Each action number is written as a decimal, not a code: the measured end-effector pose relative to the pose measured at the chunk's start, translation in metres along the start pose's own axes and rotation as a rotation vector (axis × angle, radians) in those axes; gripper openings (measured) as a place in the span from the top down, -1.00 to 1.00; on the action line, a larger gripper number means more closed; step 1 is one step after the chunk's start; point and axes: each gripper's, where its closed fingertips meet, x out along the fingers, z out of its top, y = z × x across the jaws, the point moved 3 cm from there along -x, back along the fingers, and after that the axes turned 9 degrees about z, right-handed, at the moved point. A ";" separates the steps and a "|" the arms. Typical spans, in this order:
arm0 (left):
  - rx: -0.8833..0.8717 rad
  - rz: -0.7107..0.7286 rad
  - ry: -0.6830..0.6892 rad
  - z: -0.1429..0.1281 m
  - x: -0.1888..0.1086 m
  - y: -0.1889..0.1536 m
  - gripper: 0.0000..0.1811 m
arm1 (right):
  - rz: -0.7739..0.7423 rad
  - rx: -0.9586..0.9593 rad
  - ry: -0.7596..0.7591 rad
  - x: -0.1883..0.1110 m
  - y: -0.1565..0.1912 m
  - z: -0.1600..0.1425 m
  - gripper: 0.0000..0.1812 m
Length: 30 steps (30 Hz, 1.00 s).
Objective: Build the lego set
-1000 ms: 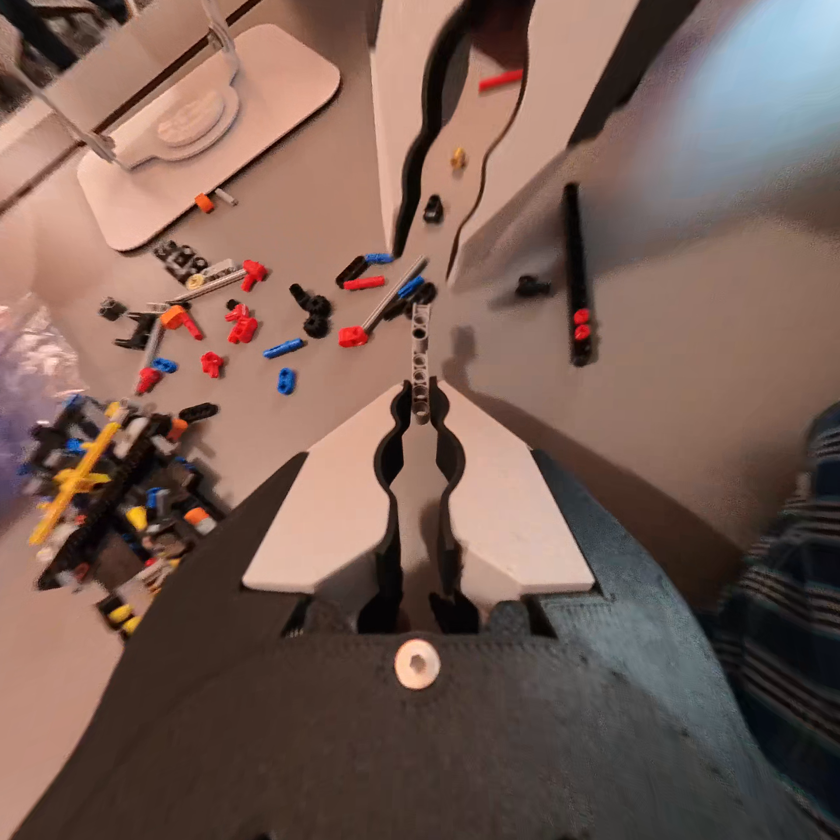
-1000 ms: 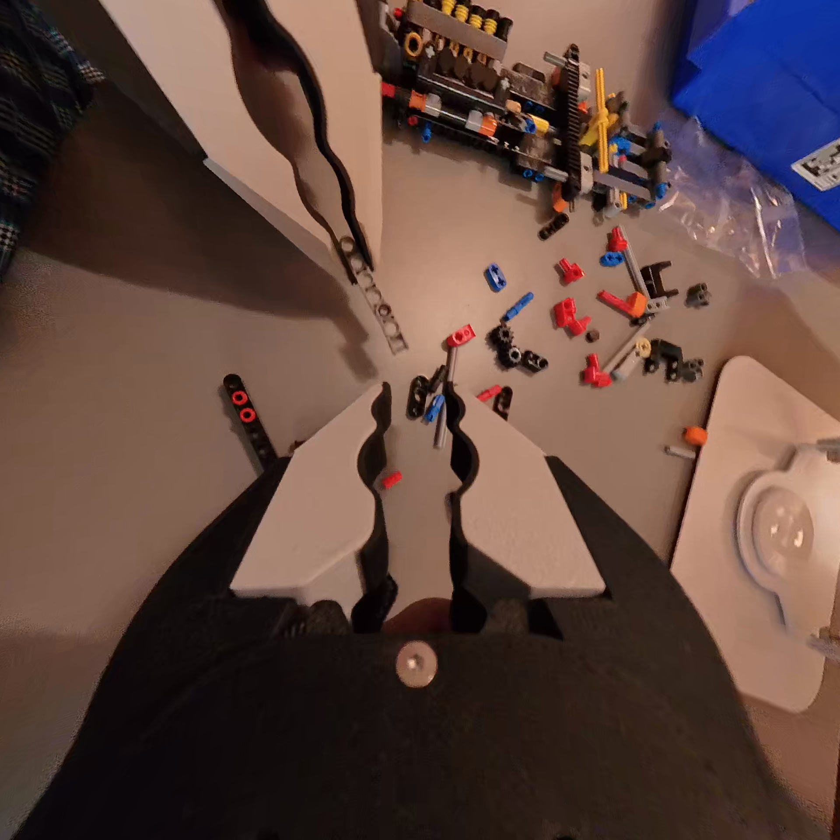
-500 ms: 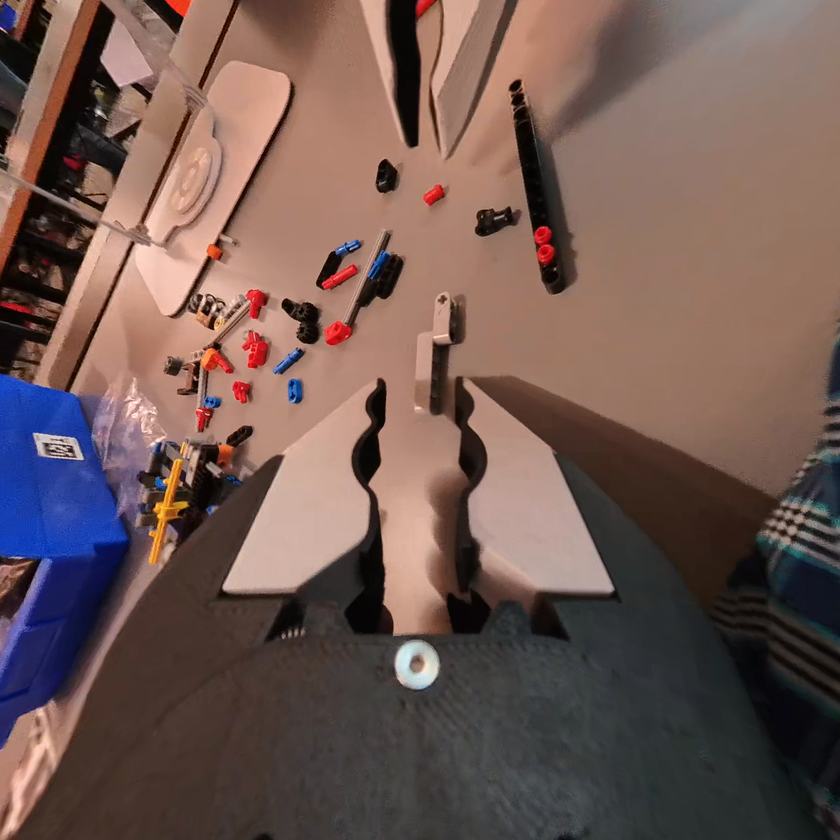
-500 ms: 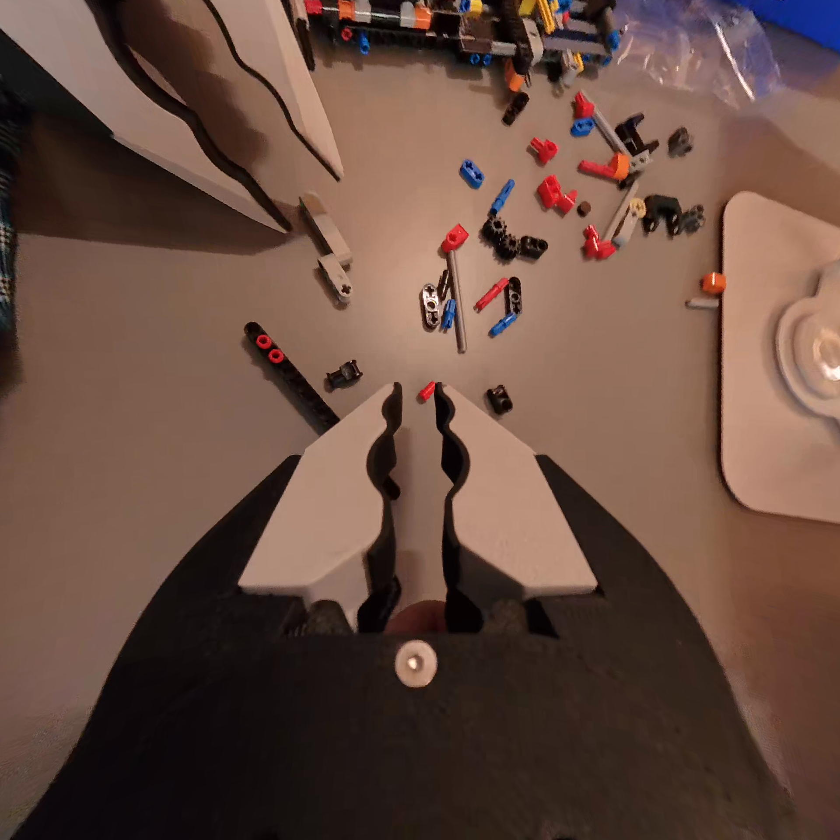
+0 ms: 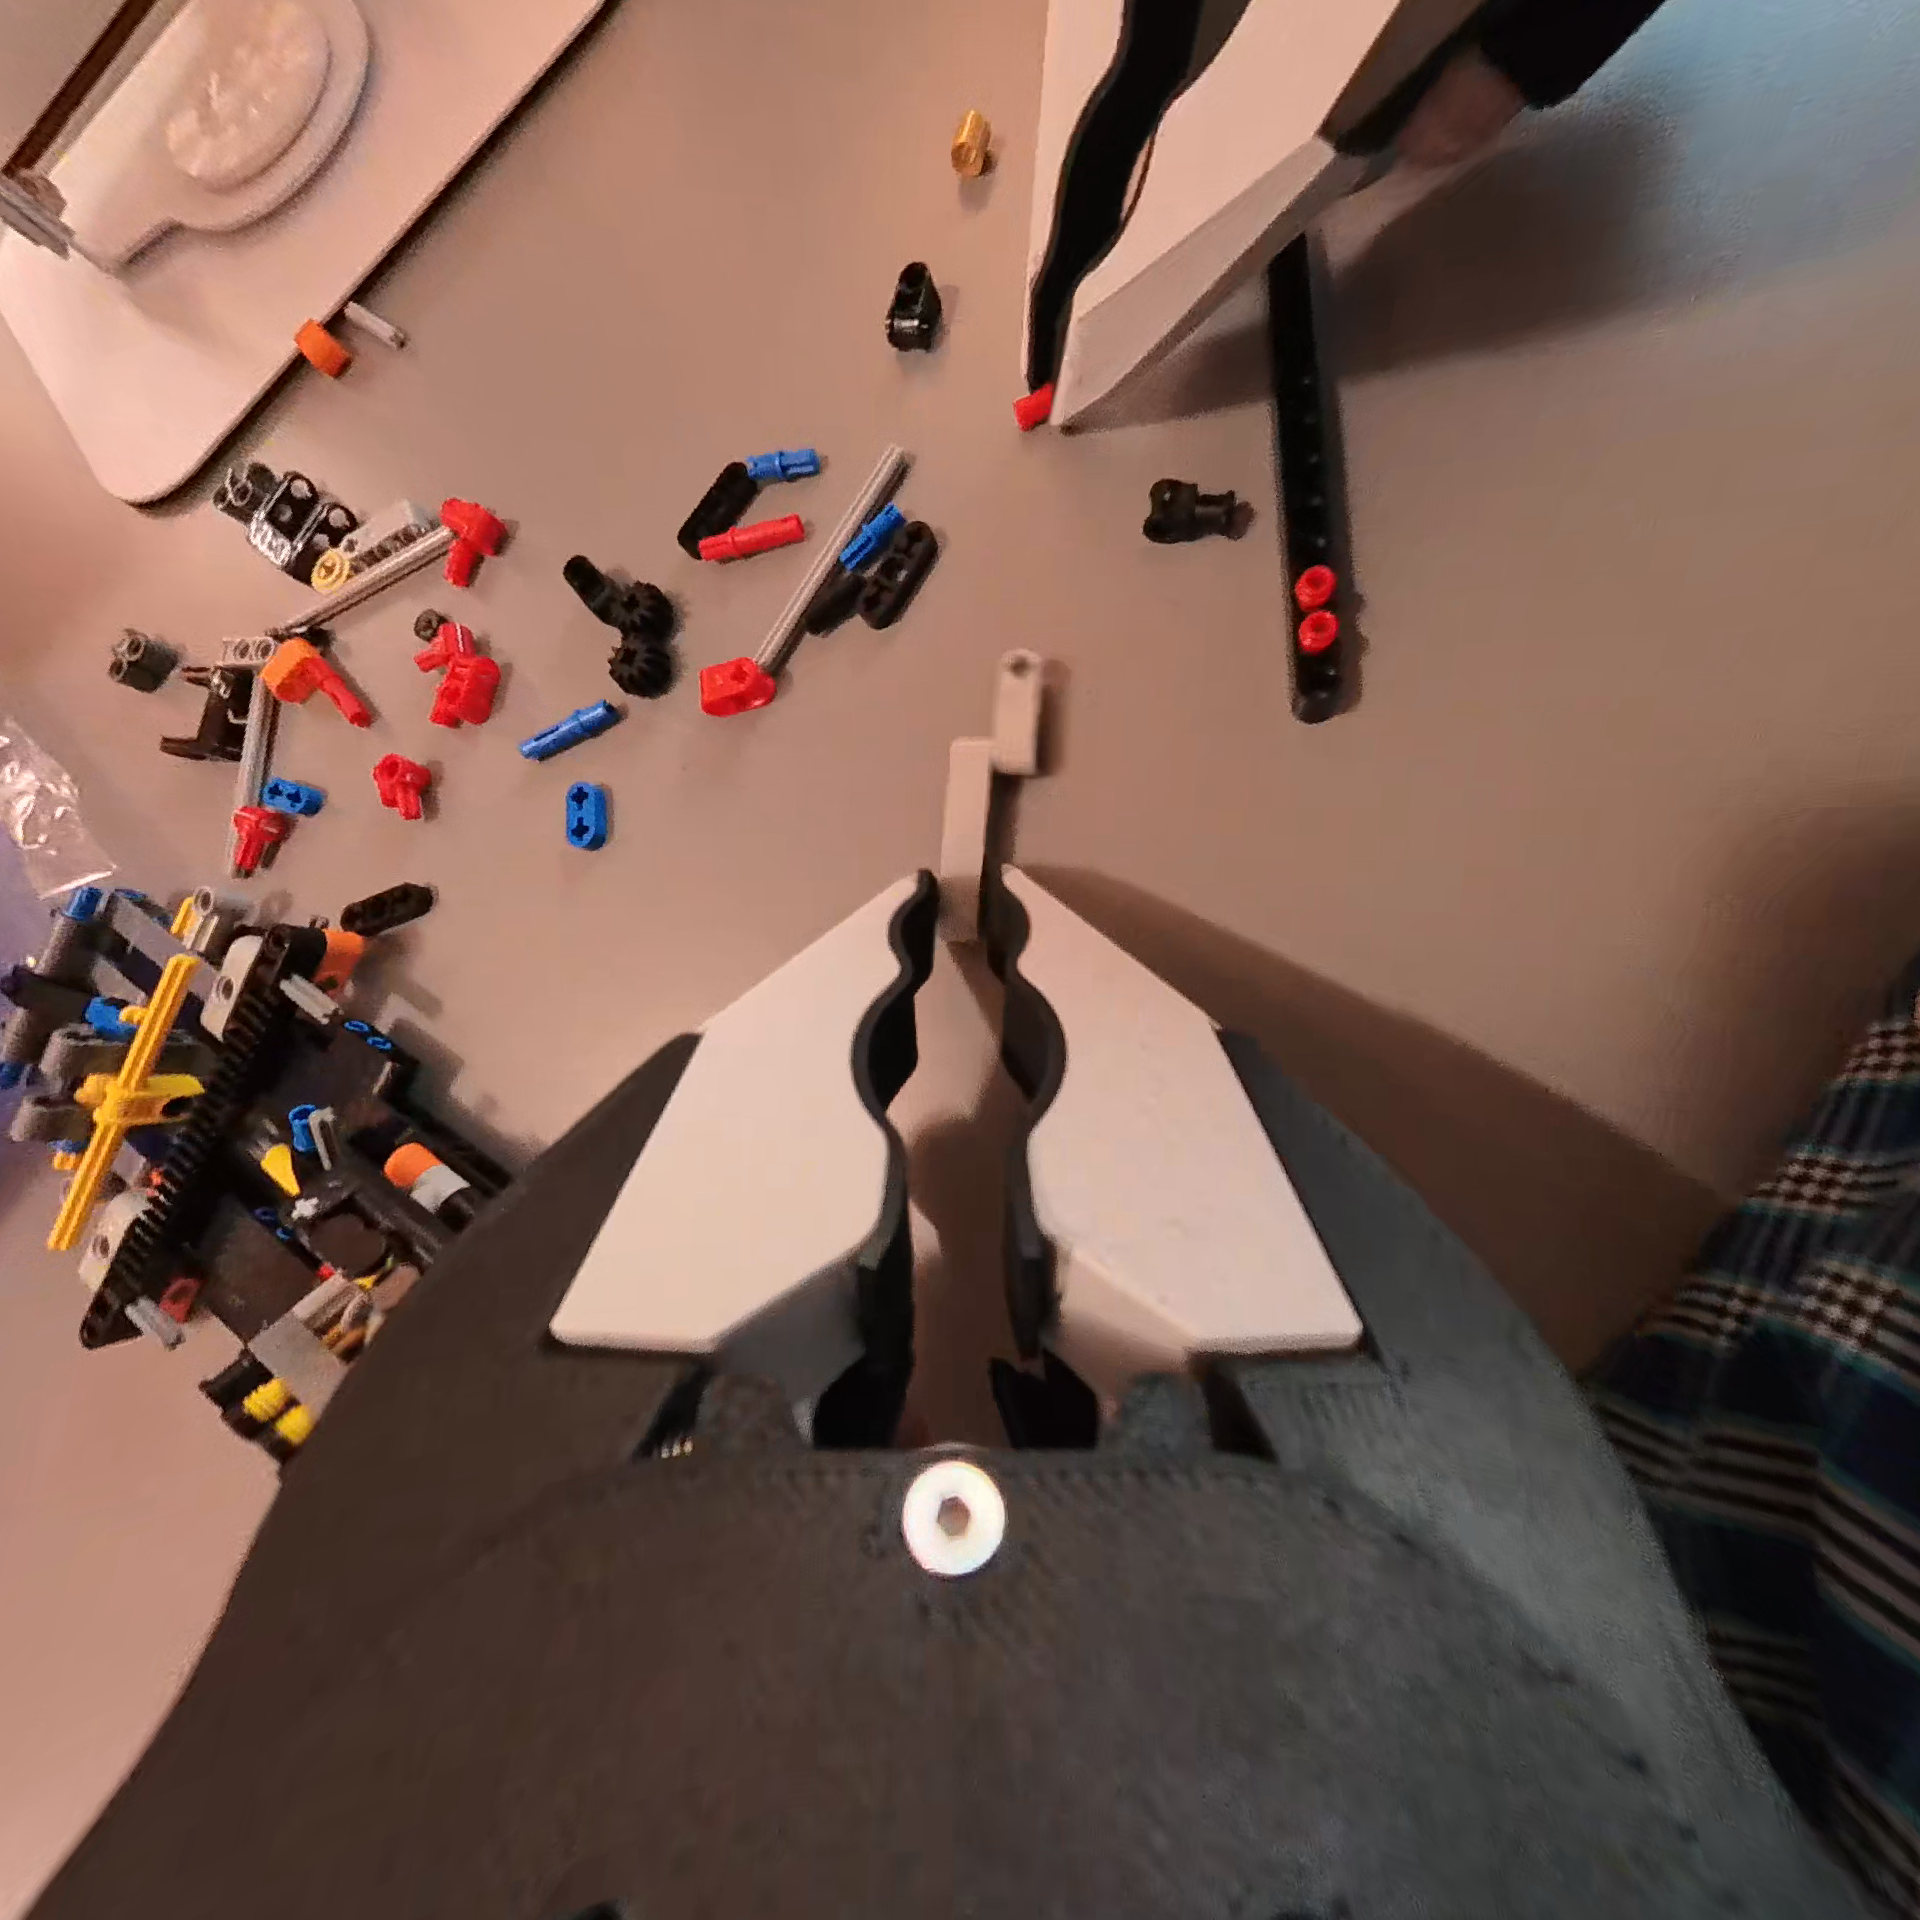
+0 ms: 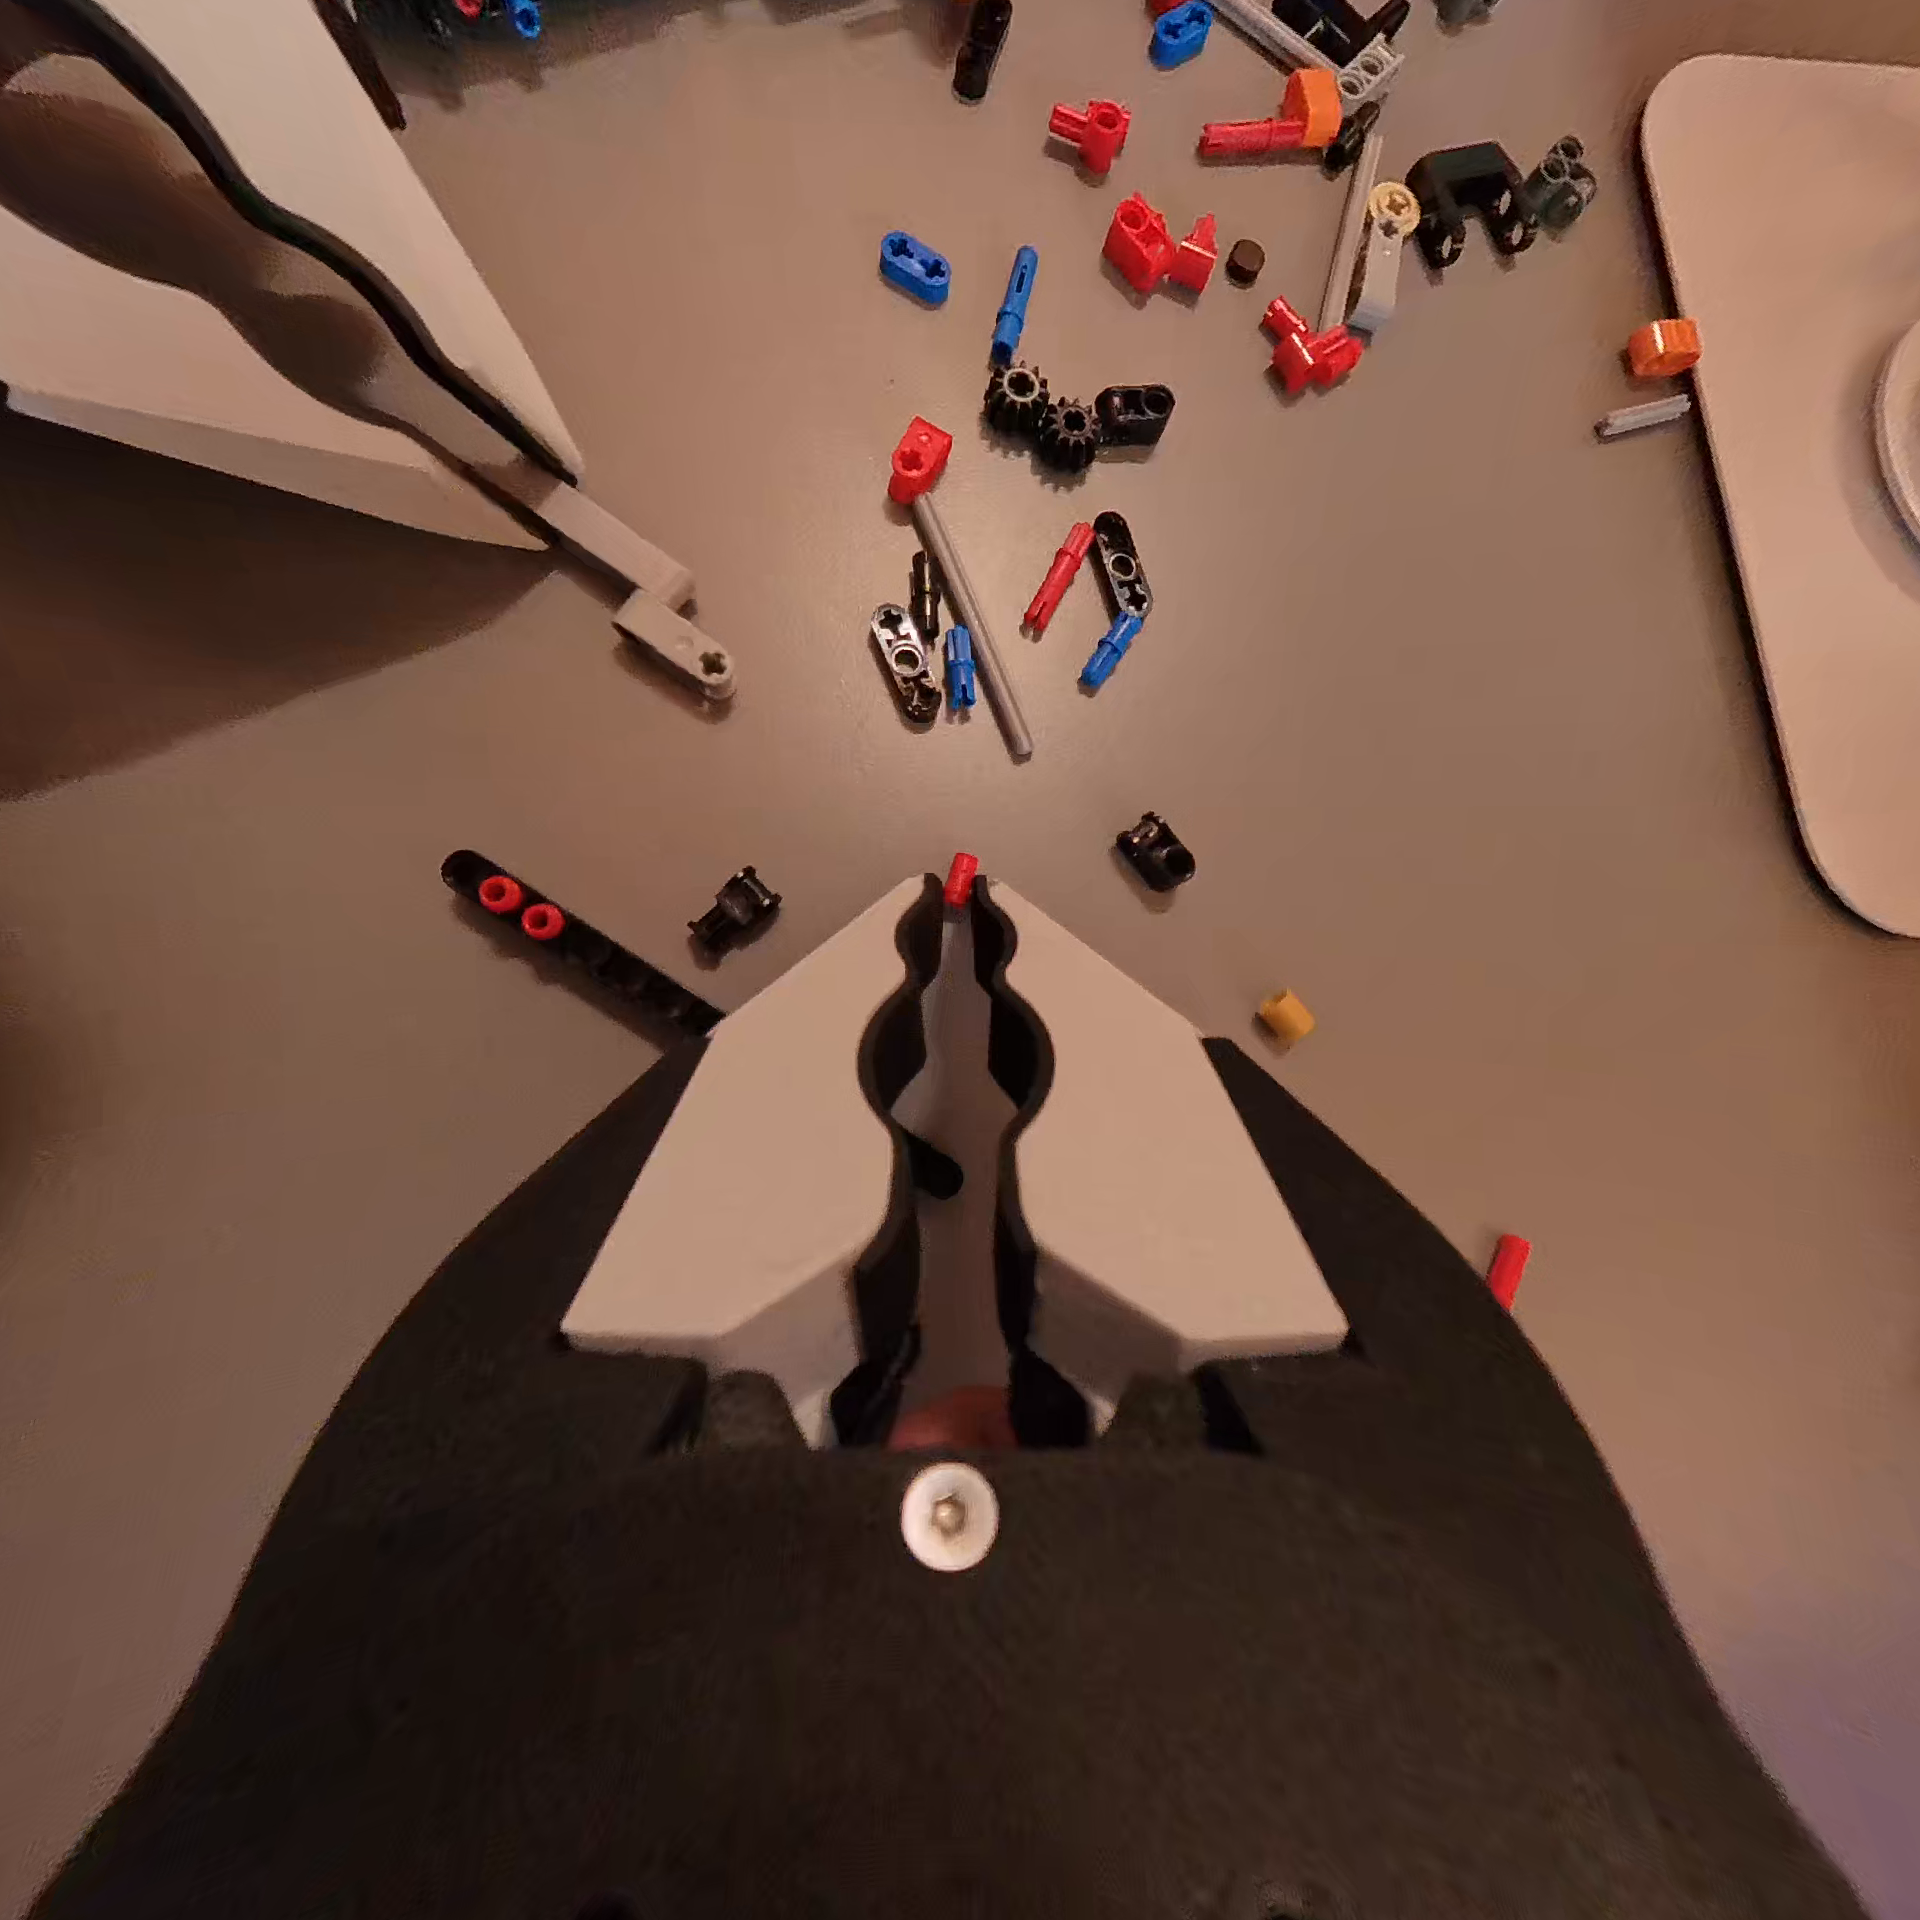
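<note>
A: Left gripper (image 5: 961, 914), nearest the lens: what do its tips hold?
B: They are closed on the near end of a grey stepped liftarm (image 5: 987, 800), which juts forward just above the table (image 5: 1558, 779). A second ago the same gripper held a straight grey holed beam; half a second ago it stood open behind this liftarm.

A: And the right gripper (image 6: 961, 896)?
B: It pinches a small red pin (image 6: 960, 875) at the very tips. Half a second ago that pin lay loose on the table just ahead of parted jaws.

A: Farther out?
B: A long black beam (image 5: 1311, 488) with two red pins seated, then the scattered loose parts, and the part-built model (image 5: 187, 1122) at the left edge.

A: Which step is this?
B: Probably pinning. Next, the pin must meet a liftarm hole squarely, axis aligned, before pressing.
</note>
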 end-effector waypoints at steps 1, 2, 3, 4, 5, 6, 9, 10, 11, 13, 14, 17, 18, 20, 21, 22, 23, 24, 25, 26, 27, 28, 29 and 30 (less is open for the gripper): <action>-0.011 0.008 0.005 0.000 0.000 0.000 0.93 | -0.001 -0.011 0.000 0.000 0.000 0.000 0.97; -0.030 0.017 0.012 0.000 0.000 0.000 0.93 | -0.001 -0.016 -0.002 0.000 0.000 0.000 0.97; -0.054 0.023 0.017 0.000 0.000 -0.001 0.93 | -0.001 -0.020 -0.006 0.001 0.000 0.001 0.97; -0.073 0.023 0.017 0.001 -0.001 -0.003 0.93 | 0.004 -0.023 -0.010 0.001 0.000 0.001 0.97; -0.088 0.019 0.014 0.002 -0.001 -0.006 0.93 | 0.007 -0.033 -0.017 0.001 0.001 0.003 0.97; -0.098 0.021 0.013 0.002 -0.003 -0.008 0.89 | 0.008 -0.045 -0.029 0.000 0.002 0.005 0.97; -0.105 0.011 -0.011 0.006 -0.008 -0.006 0.76 | 0.047 -0.069 -0.062 -0.004 0.011 0.014 0.97; -0.107 -0.007 -0.018 0.008 -0.008 -0.004 0.72 | 0.059 -0.076 -0.075 -0.005 0.015 0.017 0.97; -0.112 -0.027 -0.026 0.011 -0.009 -0.003 0.70 | 0.079 -0.082 -0.083 -0.006 0.020 0.020 0.97; -0.082 -0.068 -0.027 0.013 -0.005 -0.003 0.70 | 0.117 -0.084 -0.097 -0.007 0.029 0.023 0.97; -0.056 -0.070 -0.011 0.012 -0.002 -0.003 0.71 | 0.132 -0.086 -0.098 -0.006 0.033 0.024 0.97; -0.026 -0.088 0.022 0.012 0.005 -0.003 0.83 | 0.158 -0.093 -0.093 0.000 0.044 0.024 0.97; -0.026 -0.095 0.033 0.011 0.007 -0.004 0.88 | 0.164 -0.088 -0.094 0.002 0.046 0.024 0.97; -0.049 -0.091 0.037 0.012 0.009 -0.005 0.93 | 0.169 -0.077 -0.092 0.007 0.049 0.023 0.97; -0.060 -0.088 0.043 0.012 0.009 -0.005 0.93 | 0.165 -0.072 -0.092 0.009 0.049 0.023 0.97; -0.075 -0.079 0.050 0.012 0.009 -0.004 0.93 | 0.161 -0.065 -0.092 0.011 0.048 0.023 0.97; -0.109 -0.065 0.058 0.012 0.010 -0.003 0.93 | 0.160 -0.056 -0.092 0.012 0.047 0.023 0.97; -0.152 -0.052 0.066 0.012 0.010 -0.002 0.93 | 0.160 -0.046 -0.090 0.014 0.046 0.023 0.97; -0.185 -0.040 0.070 0.012 0.010 -0.002 0.93 | 0.163 -0.040 -0.083 0.015 0.045 0.023 0.97; -0.211 -0.043 0.073 0.012 0.009 -0.005 0.93 | 0.161 -0.041 -0.076 0.017 0.044 0.022 0.97; -0.236 -0.057 0.072 0.013 0.008 -0.009 0.89 | 0.163 -0.045 -0.079 0.018 0.044 0.022 0.97; -0.255 -0.066 0.059 0.015 0.007 -0.012 0.82 | 0.169 -0.042 -0.082 0.019 0.044 0.023 0.97; -0.267 -0.070 0.049 0.016 0.005 -0.013 0.76 | 0.172 -0.041 -0.084 0.019 0.044 0.023 0.97; -0.273 -0.079 0.042 0.017 0.004 -0.013 0.73 | 0.176 -0.041 -0.085 0.019 0.043 0.024 0.97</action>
